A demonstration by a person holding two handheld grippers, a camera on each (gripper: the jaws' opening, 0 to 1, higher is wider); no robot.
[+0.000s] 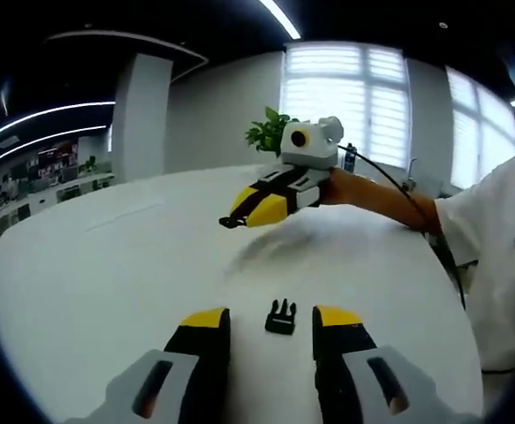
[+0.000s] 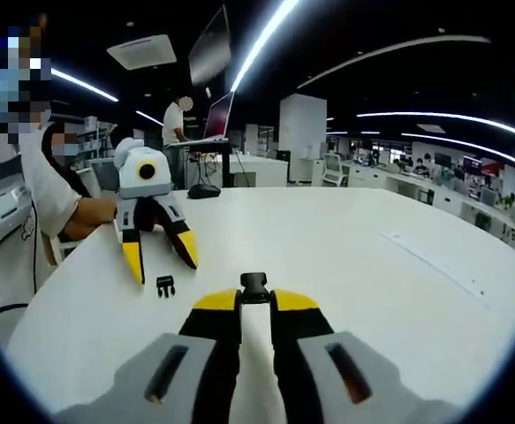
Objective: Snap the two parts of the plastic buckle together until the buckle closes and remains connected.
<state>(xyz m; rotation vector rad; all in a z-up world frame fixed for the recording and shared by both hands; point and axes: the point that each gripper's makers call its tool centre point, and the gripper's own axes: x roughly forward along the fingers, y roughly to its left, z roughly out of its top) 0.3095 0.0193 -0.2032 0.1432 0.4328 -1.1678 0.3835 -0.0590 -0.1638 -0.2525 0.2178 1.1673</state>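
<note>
One black buckle part (image 1: 281, 317), the pronged one, lies flat on the white table (image 1: 98, 265) between the tips of my open left gripper (image 1: 271, 316), touching neither jaw. The right gripper view shows that same part (image 2: 165, 284) just below the spread yellow tips of the left gripper (image 2: 162, 268). My right gripper (image 2: 255, 300) is shut on the other black buckle part (image 2: 253, 284), which sticks out past its tips. From the left gripper view, the right gripper (image 1: 239, 215) hovers above the table farther off, with the small black piece (image 1: 230, 221) at its tip.
A person's sleeve and arm (image 1: 496, 230) reach in from the table's edge. A potted plant (image 1: 268, 132) stands at the far side. A black mouse-like object (image 2: 204, 190) lies on the table near a raised laptop (image 2: 219, 115). Another person (image 2: 180, 119) stands behind.
</note>
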